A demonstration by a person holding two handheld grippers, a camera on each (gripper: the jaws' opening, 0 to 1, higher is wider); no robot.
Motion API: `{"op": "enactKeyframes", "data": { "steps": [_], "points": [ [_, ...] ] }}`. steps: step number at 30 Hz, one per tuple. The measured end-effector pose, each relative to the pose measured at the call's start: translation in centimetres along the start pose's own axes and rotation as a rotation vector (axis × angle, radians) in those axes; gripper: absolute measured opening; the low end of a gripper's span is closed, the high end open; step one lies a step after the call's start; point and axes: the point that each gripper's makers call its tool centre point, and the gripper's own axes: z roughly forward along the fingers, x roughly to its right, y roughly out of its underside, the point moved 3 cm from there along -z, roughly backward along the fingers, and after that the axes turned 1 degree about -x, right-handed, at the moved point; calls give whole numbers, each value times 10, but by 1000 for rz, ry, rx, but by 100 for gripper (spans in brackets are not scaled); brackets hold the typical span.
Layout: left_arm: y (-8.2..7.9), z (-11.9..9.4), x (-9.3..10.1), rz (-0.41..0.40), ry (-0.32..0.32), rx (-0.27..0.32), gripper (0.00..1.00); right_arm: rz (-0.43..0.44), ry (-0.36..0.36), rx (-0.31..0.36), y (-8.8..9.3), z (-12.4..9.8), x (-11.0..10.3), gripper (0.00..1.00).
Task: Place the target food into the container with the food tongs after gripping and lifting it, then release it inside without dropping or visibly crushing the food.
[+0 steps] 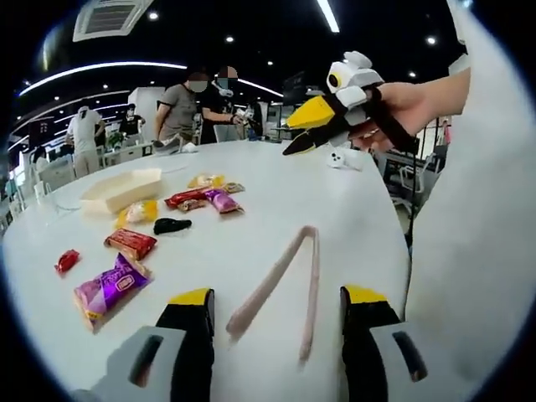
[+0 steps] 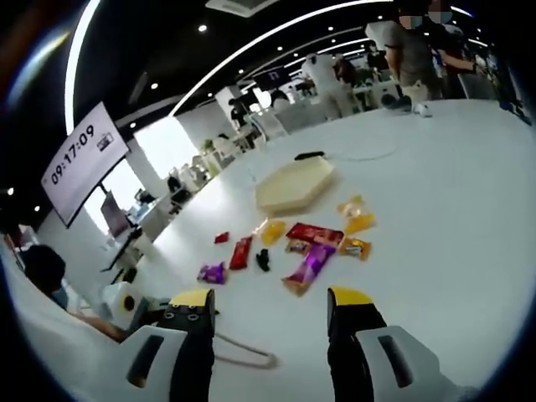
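Observation:
Beige food tongs [image 1: 285, 285] lie on the white table [image 1: 335, 209], pointing away, right in front of my left gripper [image 1: 276, 322]. Its jaws stand open on either side of the tongs' ends and hold nothing. Wrapped snacks lie left of the tongs: a purple packet [image 1: 109, 289], a red packet [image 1: 130, 243] and a black piece [image 1: 170, 224]. Behind them sits the cream container [image 1: 121, 188]. A hand holds my right gripper [image 1: 293, 138] in the air at the upper right. In the right gripper view that gripper [image 2: 272, 322] is open and empty above the table, with the snacks [image 2: 308, 266] and container [image 2: 295, 184] ahead.
Several more packets [image 1: 205, 199] lie between the container and the tongs. A loop of the tongs [image 2: 247, 356] shows low in the right gripper view. People stand behind the table's far edge [image 1: 184, 105]. A wall screen [image 2: 84, 159] hangs at the left. The table's right edge [image 1: 402, 251] is close.

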Motion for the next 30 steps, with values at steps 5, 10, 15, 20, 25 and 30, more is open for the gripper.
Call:
{"op": "enactKeyframes", "data": {
  "steps": [5,10,15,20,25,30],
  "points": [
    [1,3,-3,53,-17,-12,49,6,4,-4,3,-1,1,54],
    [0,1,-8,67,-43,-4,41,-8,6,-8,3,-1,0,49],
    [0,1,-8,74,-36,-2,40,-14,2,2,1,2,-1,50],
    [-1,-3,-7,82,-29,-19,36,0,3,25,-2,5,0,51],
    [0,-6,-1,98,-36,-48,27,7,-2,27,6,2,-6,51],
    [0,-6,0,91,-42,-46,24,-17,-13,-44,24,1,-11,51]
  ]
}}
